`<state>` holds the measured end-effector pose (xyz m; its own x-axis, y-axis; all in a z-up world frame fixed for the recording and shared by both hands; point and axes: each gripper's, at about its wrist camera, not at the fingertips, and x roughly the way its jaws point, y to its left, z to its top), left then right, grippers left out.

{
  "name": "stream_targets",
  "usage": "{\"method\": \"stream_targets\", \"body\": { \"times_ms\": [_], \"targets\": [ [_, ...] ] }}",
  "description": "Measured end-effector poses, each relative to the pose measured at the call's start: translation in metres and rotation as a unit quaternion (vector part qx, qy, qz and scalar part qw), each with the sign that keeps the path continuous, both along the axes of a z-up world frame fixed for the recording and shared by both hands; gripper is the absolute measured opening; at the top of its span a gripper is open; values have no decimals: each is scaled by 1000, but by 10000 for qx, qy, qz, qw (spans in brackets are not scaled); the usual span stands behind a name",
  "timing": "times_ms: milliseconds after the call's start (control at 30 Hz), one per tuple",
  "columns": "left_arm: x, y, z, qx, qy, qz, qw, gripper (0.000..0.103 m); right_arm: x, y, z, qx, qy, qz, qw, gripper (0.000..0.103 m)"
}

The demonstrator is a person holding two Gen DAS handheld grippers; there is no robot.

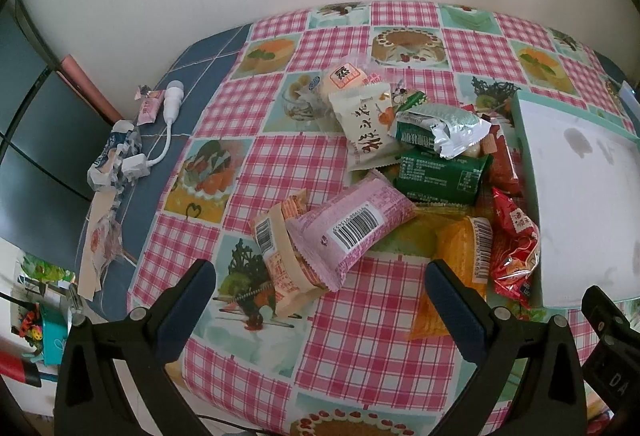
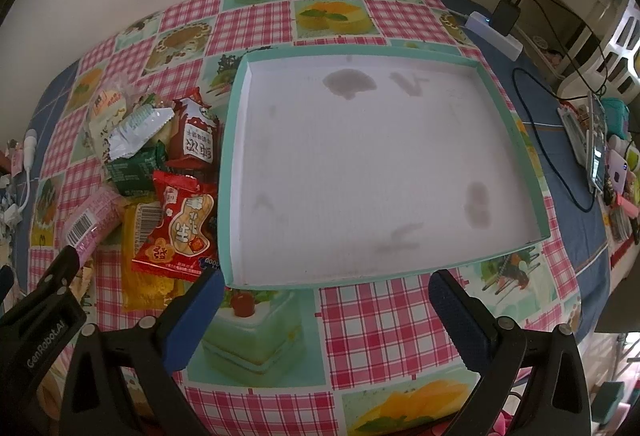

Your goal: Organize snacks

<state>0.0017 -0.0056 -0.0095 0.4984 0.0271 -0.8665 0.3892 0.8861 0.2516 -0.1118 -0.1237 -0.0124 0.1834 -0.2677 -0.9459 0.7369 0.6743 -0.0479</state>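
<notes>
Left wrist view: the left tongs [image 1: 320,290] stand wide and hold nothing, hovering low over the checked cloth of the bench [image 1: 360,336]. The pile of snacks [image 1: 400,163] lies straight ahead and somewhat to the right. Nearest item is the pink packet [image 1: 352,224], barcode up, resting partly on a tan packet [image 1: 280,260]; its near end falls just ahead of the gap between the two blue pads. Its long axis runs on a diagonal, near-left to far-right, so it lies skewed to the tongs' opening line; judged, a slight wrist turn would be needed to close across its short width. An orange packet [image 1: 460,260] sits just beyond the right pad, a red packet [image 1: 514,248] beside it against the tray's wall. Right wrist view: the right tongs [image 2: 326,300] are also wide and empty, centred on the near wall of the tray [image 2: 230,171], which is teal-rimmed and holds no snacks yet. The pile sits left of the tray, touching its left wall, well off this tool's axis; a red peanut packet [image 2: 180,228] is the closest piece. Judgement: the left tongs are nearer the pile and better aligned; tray lies to their right.
</notes>
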Motion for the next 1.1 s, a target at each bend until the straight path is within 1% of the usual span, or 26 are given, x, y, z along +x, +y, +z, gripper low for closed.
{"method": "stream_targets", "body": {
  "times_ms": [800, 1100],
  "targets": [
    [0, 1, -3, -9, 38, -3, 10000, 103, 1, 0, -3, 22, 20, 16, 10000, 103],
    [0, -2, -5, -17, 111, -32, 9999, 103, 2, 0, -2, 20, 23, 10, 10000, 103]
  ]
}}
